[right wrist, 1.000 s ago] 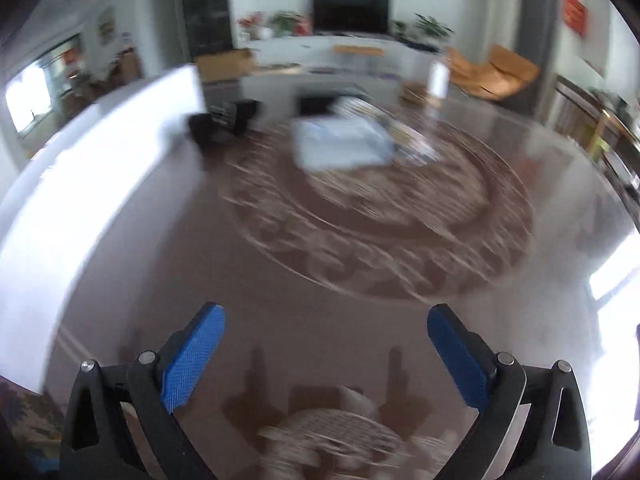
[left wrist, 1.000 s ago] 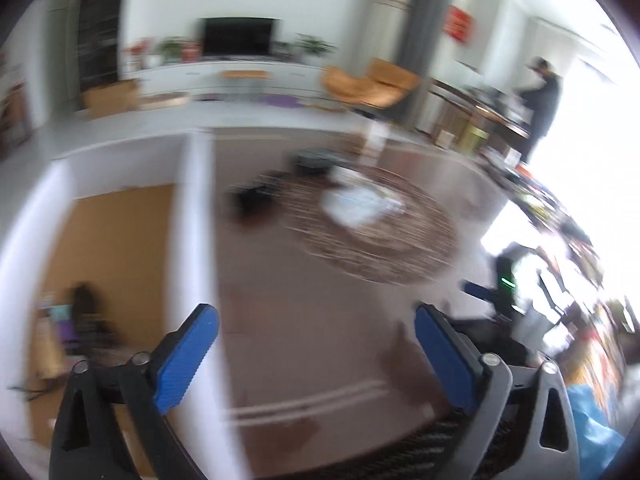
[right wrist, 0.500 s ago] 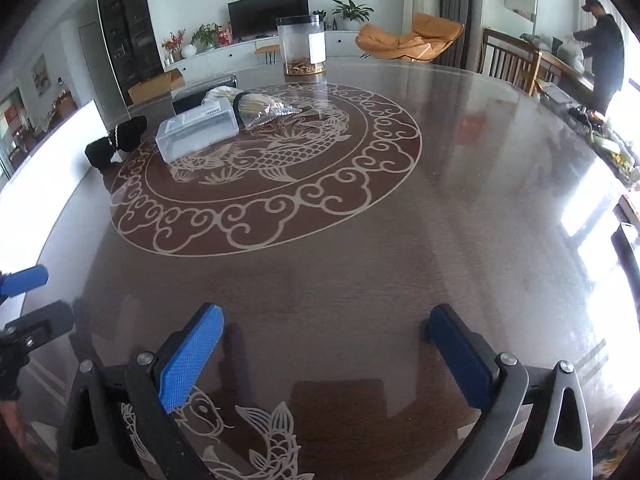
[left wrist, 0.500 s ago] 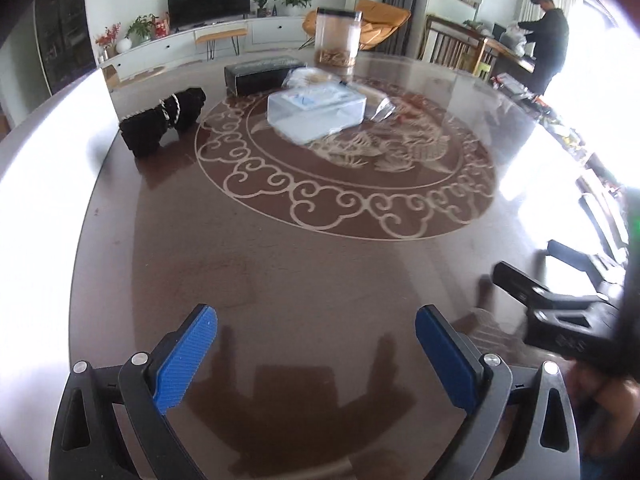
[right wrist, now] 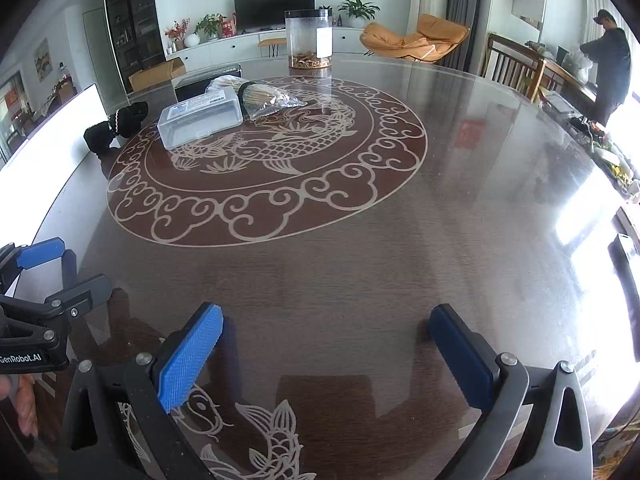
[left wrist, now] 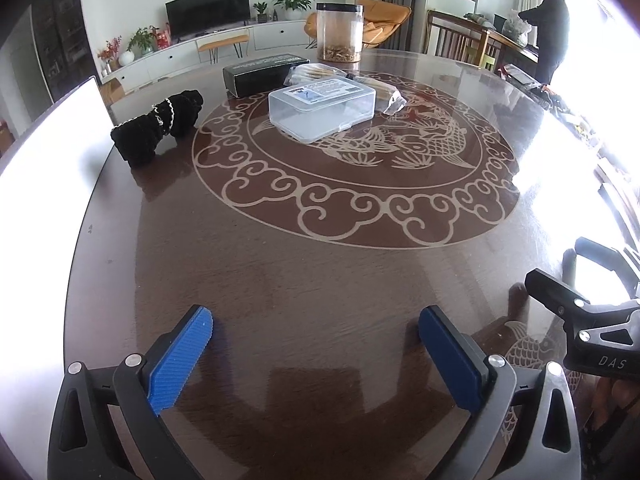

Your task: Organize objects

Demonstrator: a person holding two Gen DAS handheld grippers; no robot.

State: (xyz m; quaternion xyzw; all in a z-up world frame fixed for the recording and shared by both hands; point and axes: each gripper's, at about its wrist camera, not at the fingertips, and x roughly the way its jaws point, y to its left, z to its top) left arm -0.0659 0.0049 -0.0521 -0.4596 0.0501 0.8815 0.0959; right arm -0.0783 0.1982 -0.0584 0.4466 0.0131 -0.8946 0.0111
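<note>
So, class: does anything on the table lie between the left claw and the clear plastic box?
Nothing visible does. Between the open left claw and the clear plastic box there is only bare table.

**Five things on the surface, one of each kind**

The round surface carries five things, every kind a single item — all gathered toward its far-left edge.

- One clear plastic box, lid on.
- One black rectangular box, behind the clear one.
- One clear bag of thin wooden sticks, touching the clear box.
- One tall clear canister with a dark lid, nearest the far edge.
- One black cloth bundle with a pale chain around it, nearest the left edge.

Two grippers show — one left gripper, one right gripper — each with two blue-padded jaws, four pads in all.
</note>
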